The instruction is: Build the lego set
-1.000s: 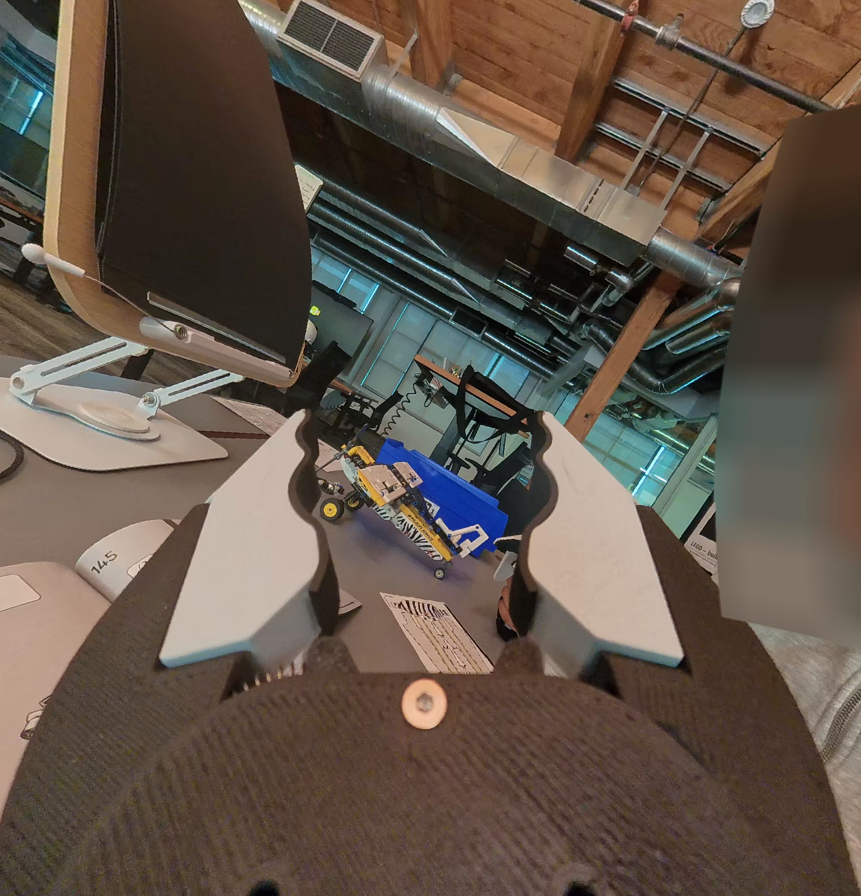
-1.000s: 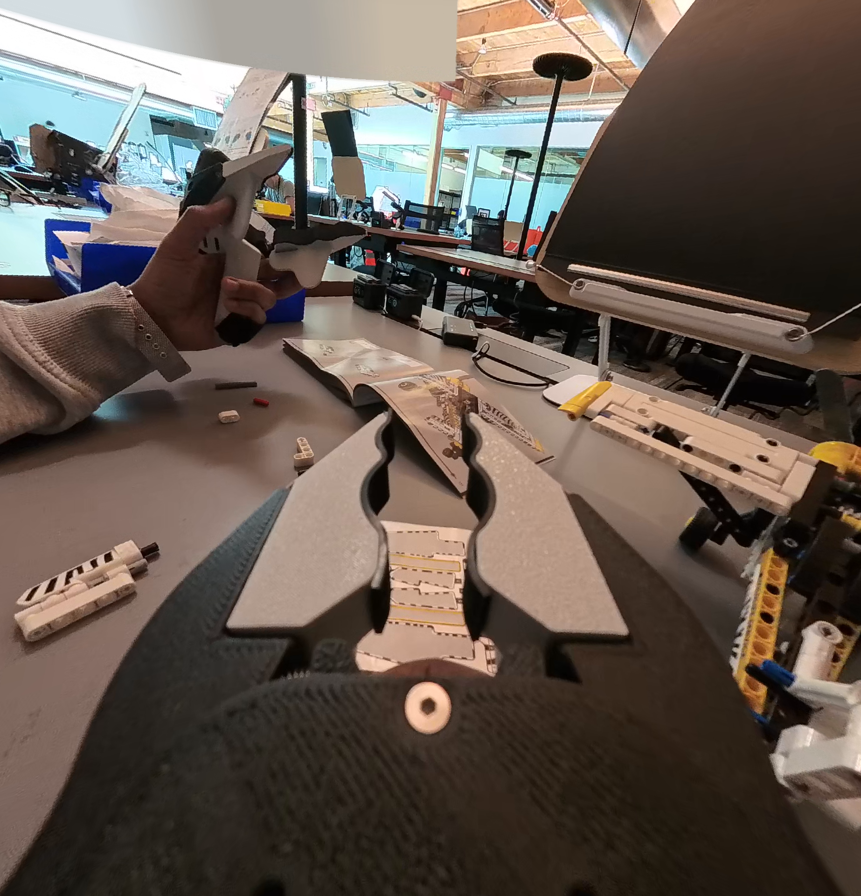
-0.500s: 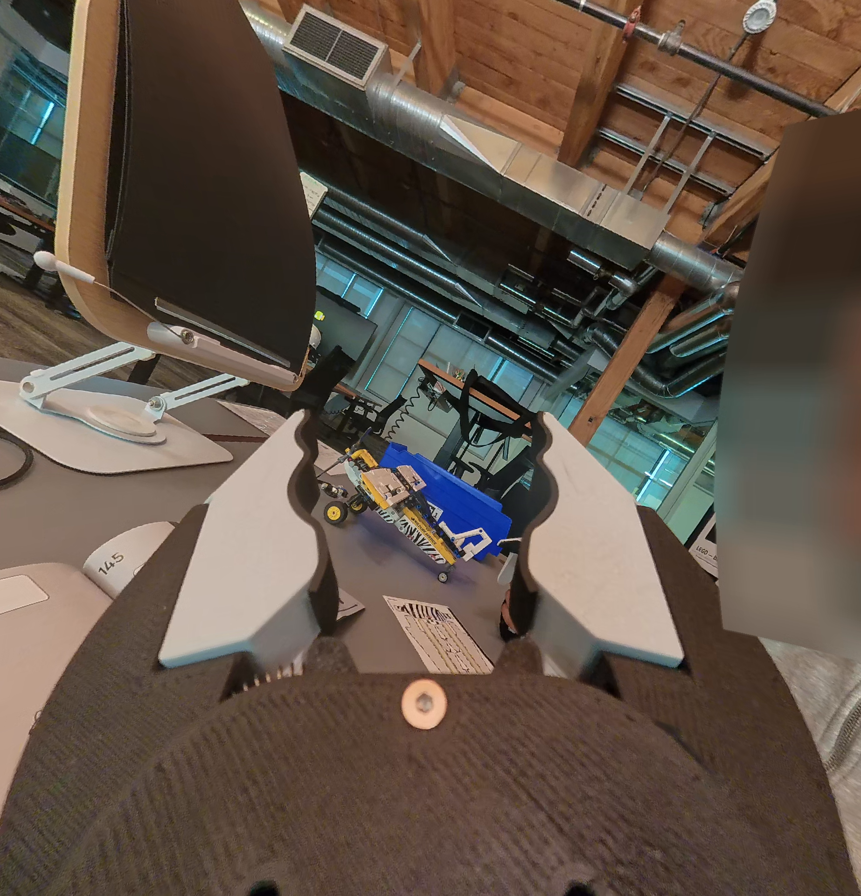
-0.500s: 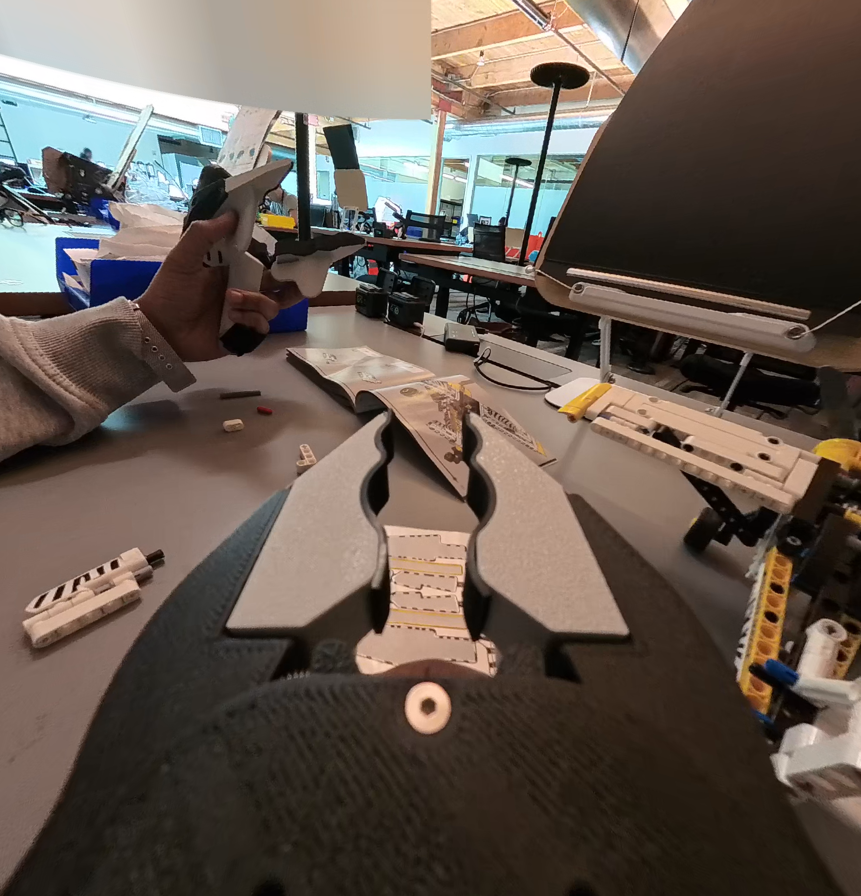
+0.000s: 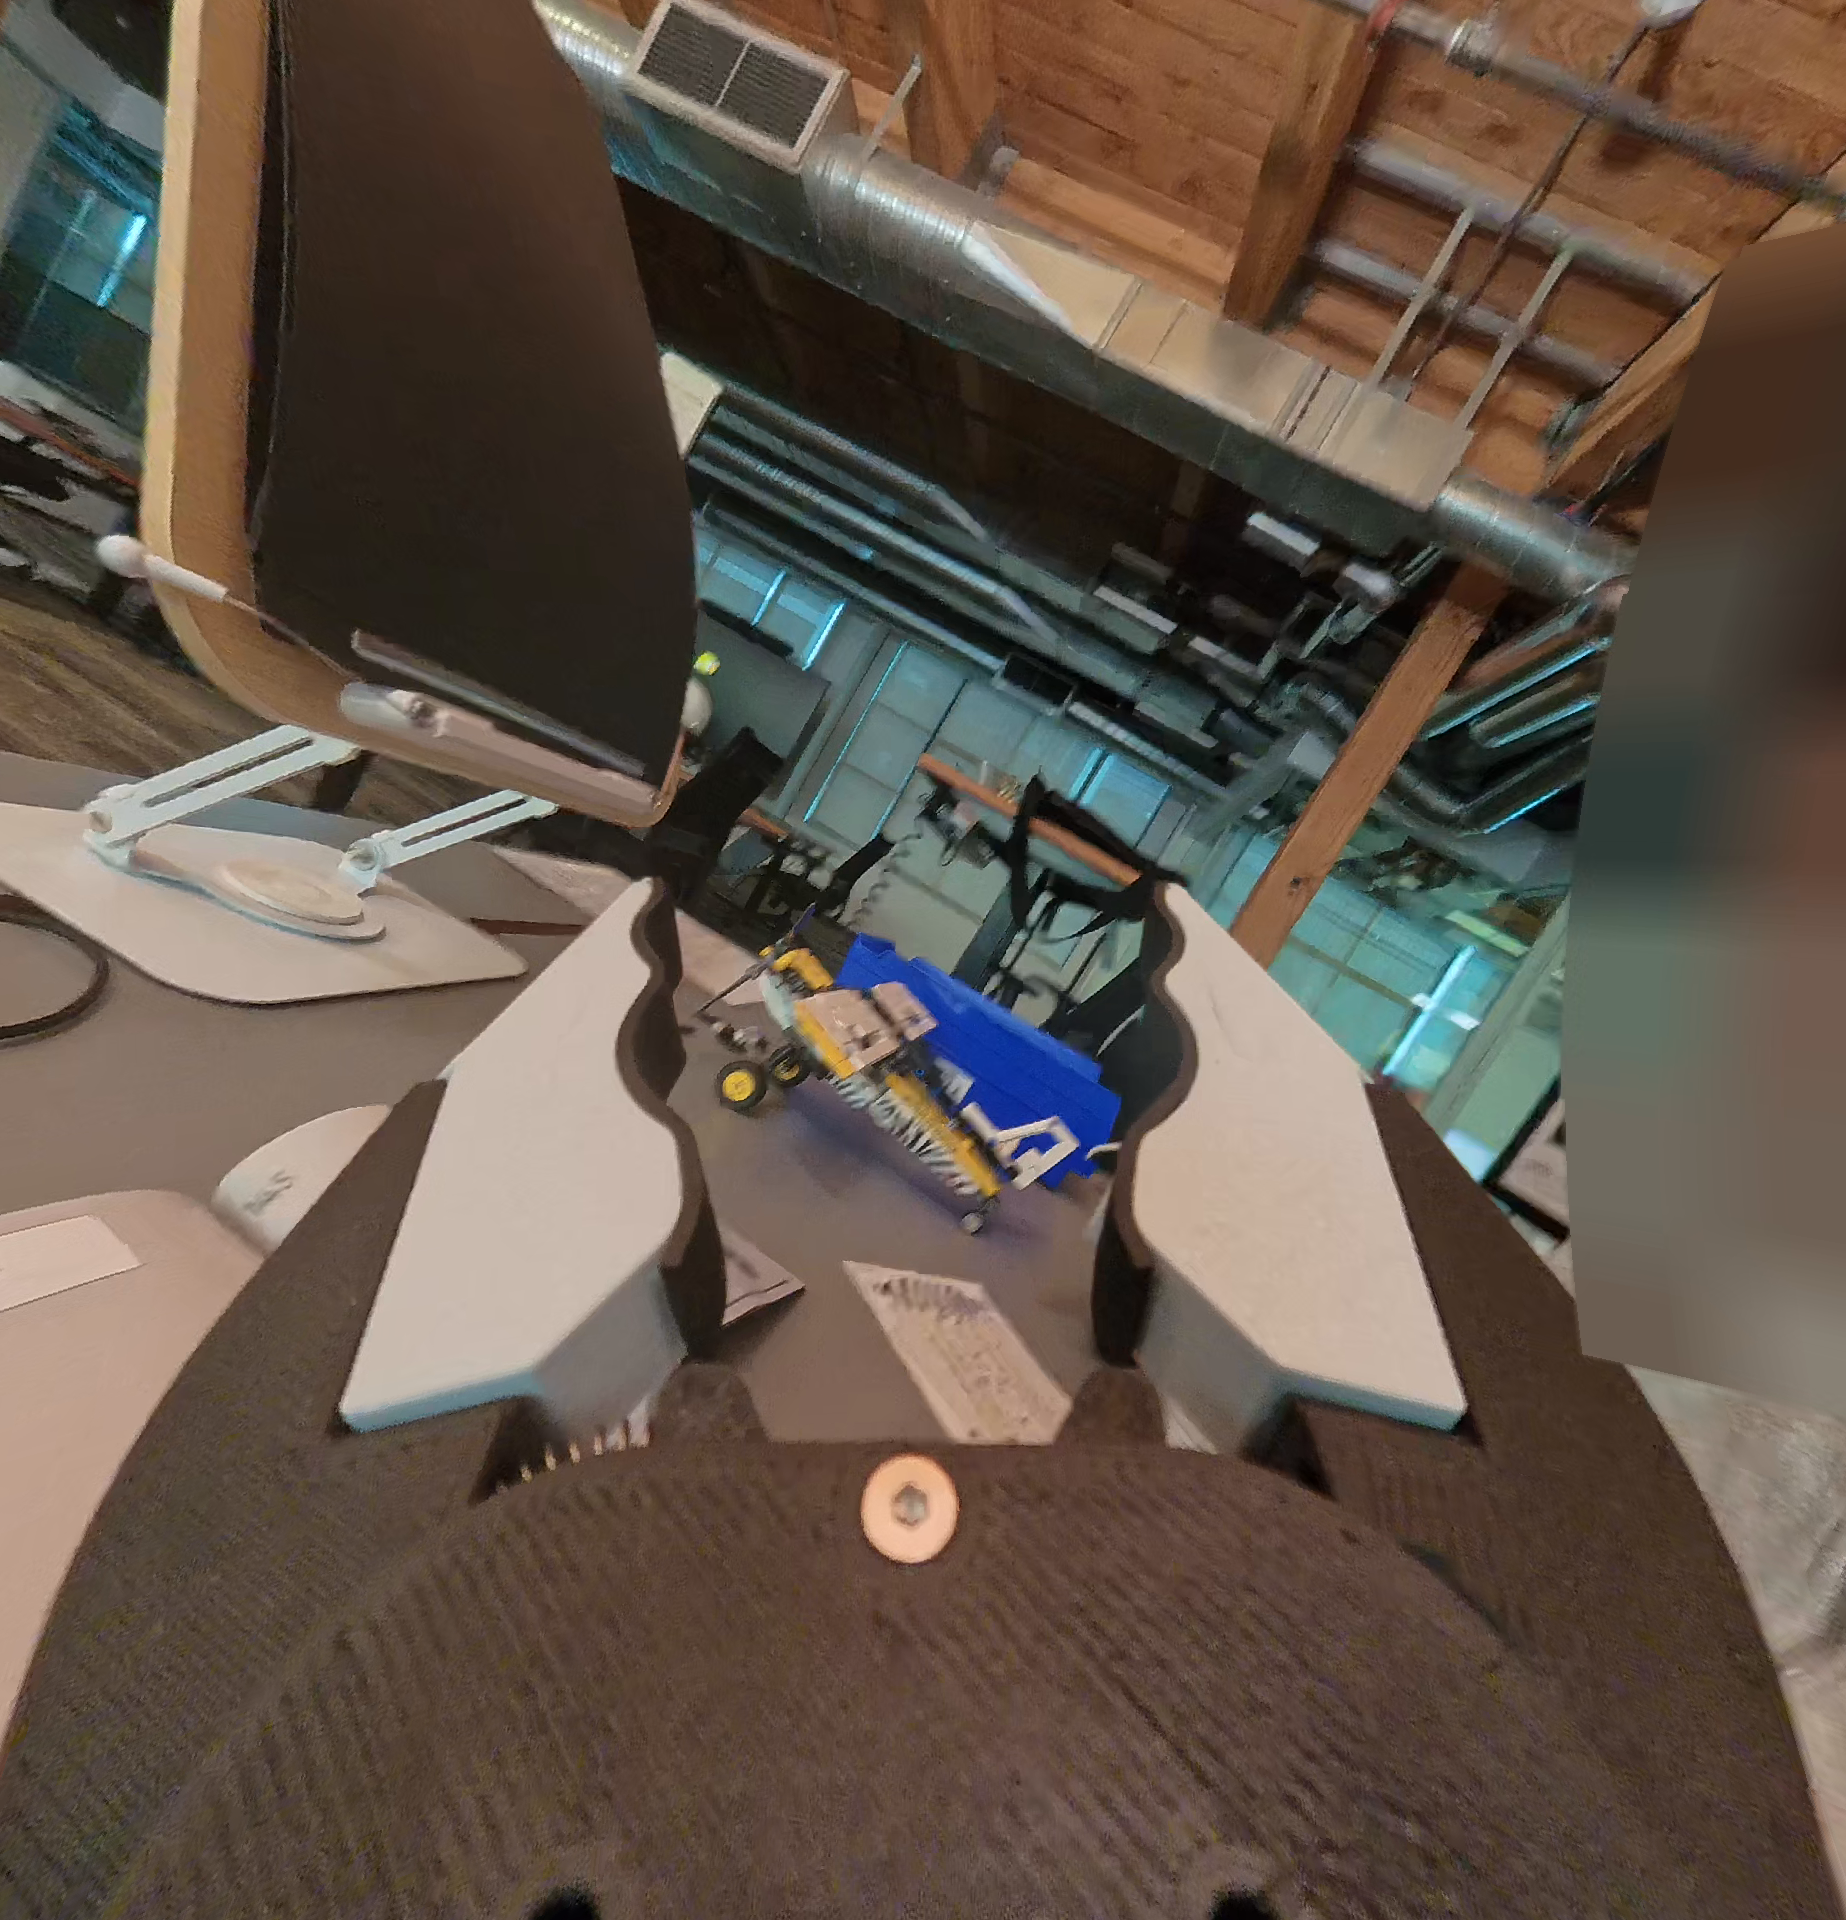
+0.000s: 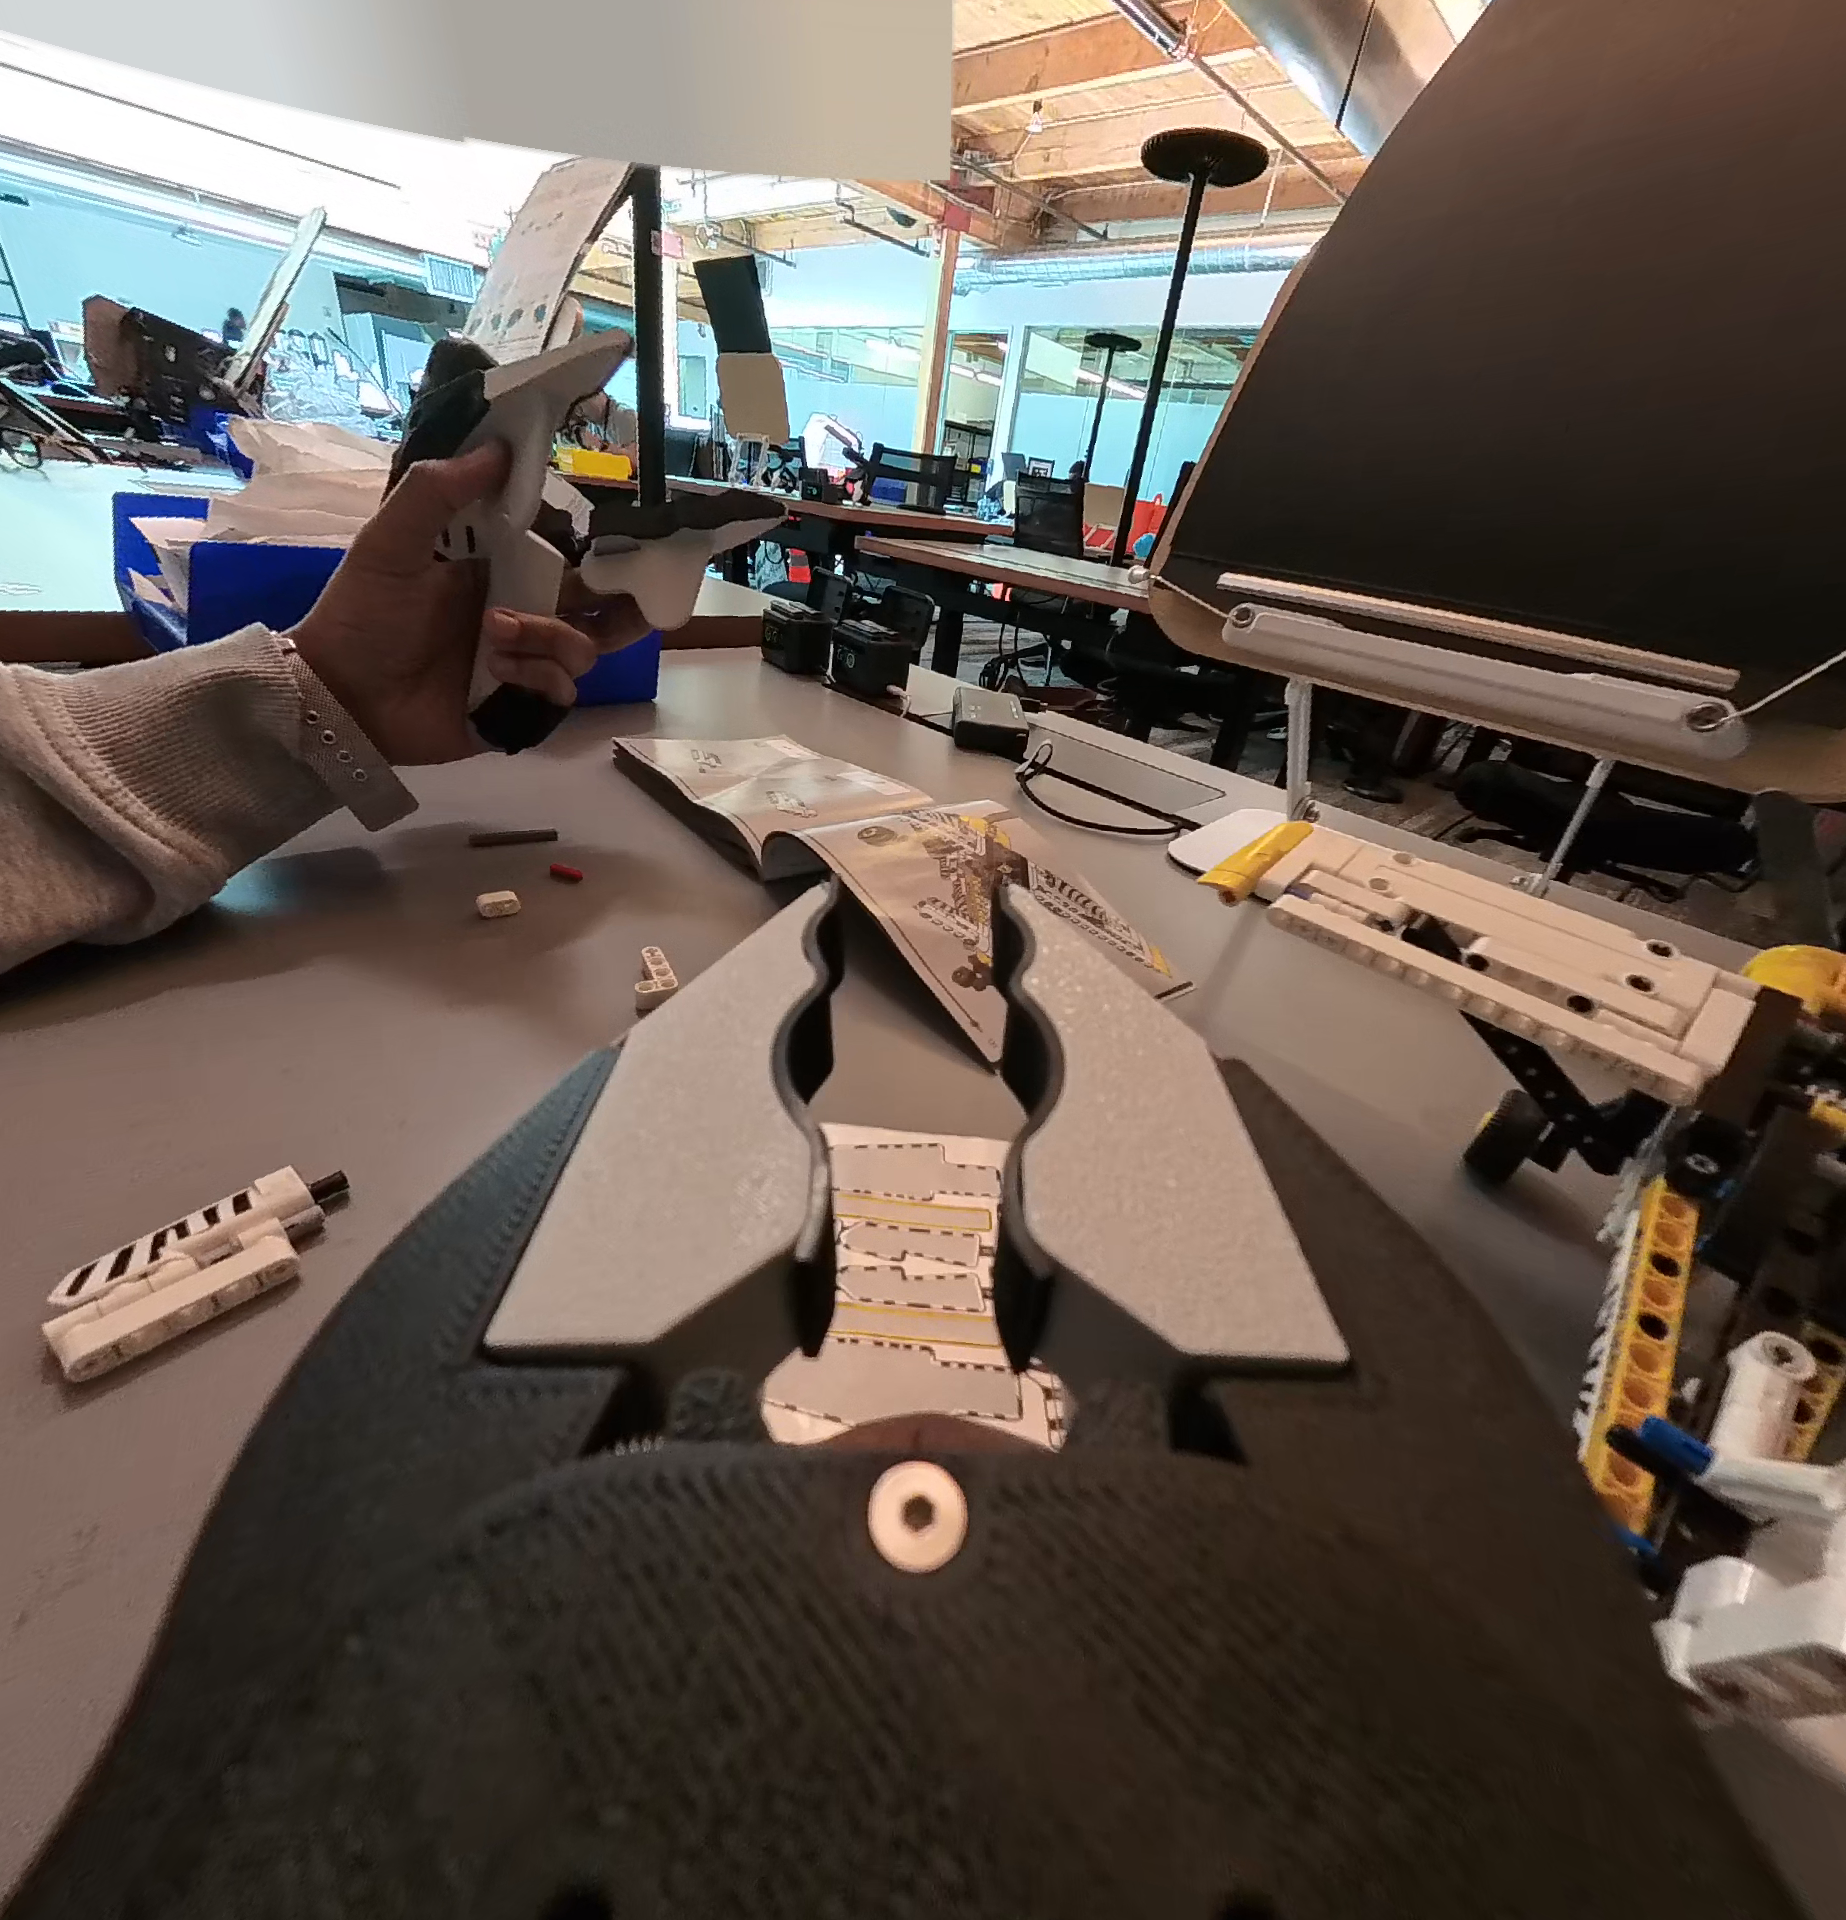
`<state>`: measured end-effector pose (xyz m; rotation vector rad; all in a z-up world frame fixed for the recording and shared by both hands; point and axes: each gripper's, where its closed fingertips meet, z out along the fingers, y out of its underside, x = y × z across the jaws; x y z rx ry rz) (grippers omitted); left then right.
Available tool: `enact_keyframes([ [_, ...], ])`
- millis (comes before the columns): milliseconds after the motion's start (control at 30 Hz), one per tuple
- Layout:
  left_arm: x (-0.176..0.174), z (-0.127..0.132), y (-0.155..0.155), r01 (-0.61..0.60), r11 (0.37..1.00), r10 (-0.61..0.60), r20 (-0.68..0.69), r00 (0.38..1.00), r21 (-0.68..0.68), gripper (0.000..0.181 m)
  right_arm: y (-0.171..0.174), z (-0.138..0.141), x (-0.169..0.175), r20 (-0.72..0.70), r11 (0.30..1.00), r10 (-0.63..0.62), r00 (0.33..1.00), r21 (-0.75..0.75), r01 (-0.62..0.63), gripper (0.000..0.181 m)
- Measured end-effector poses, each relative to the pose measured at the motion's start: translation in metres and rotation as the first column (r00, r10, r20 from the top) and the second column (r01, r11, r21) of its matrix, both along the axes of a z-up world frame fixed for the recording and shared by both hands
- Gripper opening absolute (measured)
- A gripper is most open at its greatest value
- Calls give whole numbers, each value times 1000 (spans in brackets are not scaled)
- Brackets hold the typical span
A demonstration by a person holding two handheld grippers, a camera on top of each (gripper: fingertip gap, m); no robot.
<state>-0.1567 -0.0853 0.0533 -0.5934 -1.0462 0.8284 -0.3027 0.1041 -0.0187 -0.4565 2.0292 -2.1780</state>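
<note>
Grey table (image 6: 327, 1049) w/ lego model (image 6: 1667, 1195), open booklet (image 6: 898, 831), sticker sheet (image 6: 914, 1247) (plus loose pieces (image 6: 176, 1262)).

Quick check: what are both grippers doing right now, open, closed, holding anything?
Left gripper: open wide, holding nothing, raised off the table.
Right gripper: open with a narrower gap, holding nothing, above the sticker sheet.

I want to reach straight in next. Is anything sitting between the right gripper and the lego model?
Nothing visible blocks it. The lego model stands just to the side of the right gripper, with only bare table between them. The sticker sheet lies flat under the fingers, and the open booklet lies ahead, off that path.
</note>
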Motion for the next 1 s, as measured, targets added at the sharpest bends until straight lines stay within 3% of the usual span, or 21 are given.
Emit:
enact_keyframes([
  [33,-5,-6,1,-22,999,24,54,998,-36,89,0,0,0,-2,1000,0,1000,0,0,27],
  [100,-20,-26,8,-49,979,97,236,967,-200,92,0,-1,1,-9,1000,0,1000,2,0,27],
  [167,-35,-57,17,-13,905,219,439,872,-425,92,0,-1,2,-15,1000,1,1000,3,0,27],
  [233,-45,-88,21,64,817,330,555,763,-573,90,0,-1,2,-17,1000,1,1000,3,-1,27],
  [367,-59,-134,29,212,783,360,704,612,-584,90,0,0,2,-14,1000,2,1000,1,-2,27],
  [467,-57,-155,18,235,745,464,738,489,-624,87,1,0,2,-15,1000,2,1000,1,-2,27],
  [633,-58,-156,3,147,753,534,727,432,-641,65,1,-1,3,-17,1000,2,1000,5,-2,27],
  [733,-68,-156,8,105,795,496,740,453,-597,48,1,-1,3,-20,1000,2,1000,7,-2,27],
  [1000,-93,-156,28,122,766,527,725,443,-631,38,1,-1,4,-28,1000,1,1000,9,-1,27],
])
